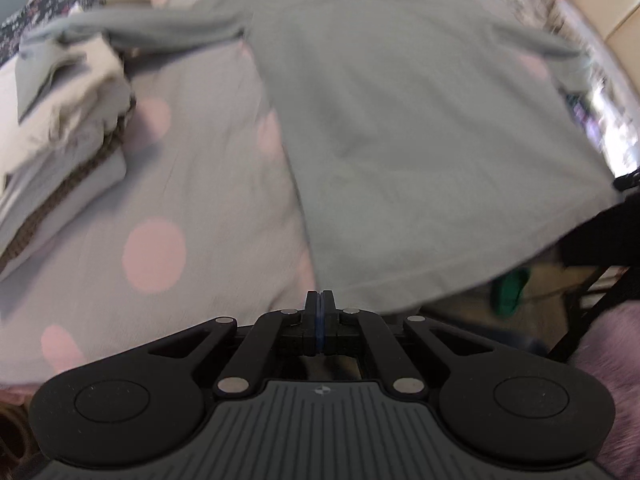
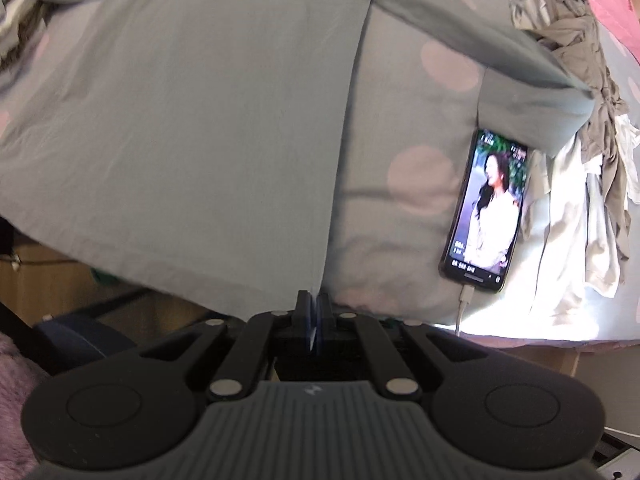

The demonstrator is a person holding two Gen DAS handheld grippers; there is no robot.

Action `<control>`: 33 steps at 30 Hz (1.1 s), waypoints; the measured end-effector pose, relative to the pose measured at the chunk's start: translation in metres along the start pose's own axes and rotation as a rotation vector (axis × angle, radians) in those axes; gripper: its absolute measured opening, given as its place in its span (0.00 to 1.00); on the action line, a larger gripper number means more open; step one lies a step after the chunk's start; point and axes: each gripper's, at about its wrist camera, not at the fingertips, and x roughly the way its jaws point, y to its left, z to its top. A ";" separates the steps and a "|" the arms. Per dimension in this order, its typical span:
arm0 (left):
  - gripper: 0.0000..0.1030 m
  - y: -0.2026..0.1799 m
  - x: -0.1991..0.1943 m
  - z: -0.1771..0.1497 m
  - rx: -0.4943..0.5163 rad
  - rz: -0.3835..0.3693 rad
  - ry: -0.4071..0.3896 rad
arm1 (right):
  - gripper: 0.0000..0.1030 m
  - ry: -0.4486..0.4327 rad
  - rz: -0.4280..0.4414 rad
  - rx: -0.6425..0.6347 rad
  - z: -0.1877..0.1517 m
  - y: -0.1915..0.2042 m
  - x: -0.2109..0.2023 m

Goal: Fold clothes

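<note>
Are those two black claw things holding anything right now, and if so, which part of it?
Yes. The left gripper and right gripper each have their jaws shut on the grey long-sleeved top, one at each bottom corner of its hem.

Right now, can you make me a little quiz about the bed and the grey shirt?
1. True or false: the phone on the bedsheet has its screen lit.
2. The grey shirt has: A) long sleeves B) no sleeves?
3. What do the left gripper and right gripper pinch in their jaws?

Key: 1 true; 2 A; 3 the shirt's bottom hem, one corner each.
</note>
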 end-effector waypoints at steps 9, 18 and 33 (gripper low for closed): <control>0.00 0.005 0.041 0.004 -0.025 -0.033 0.051 | 0.05 0.088 -0.053 -0.043 0.006 0.013 0.042; 0.41 -0.015 0.083 0.019 0.057 -0.042 0.099 | 0.43 0.042 -0.073 -0.031 0.022 0.012 0.039; 0.00 -0.027 0.086 0.009 0.082 0.022 0.115 | 0.03 0.080 0.007 0.019 0.028 -0.004 0.055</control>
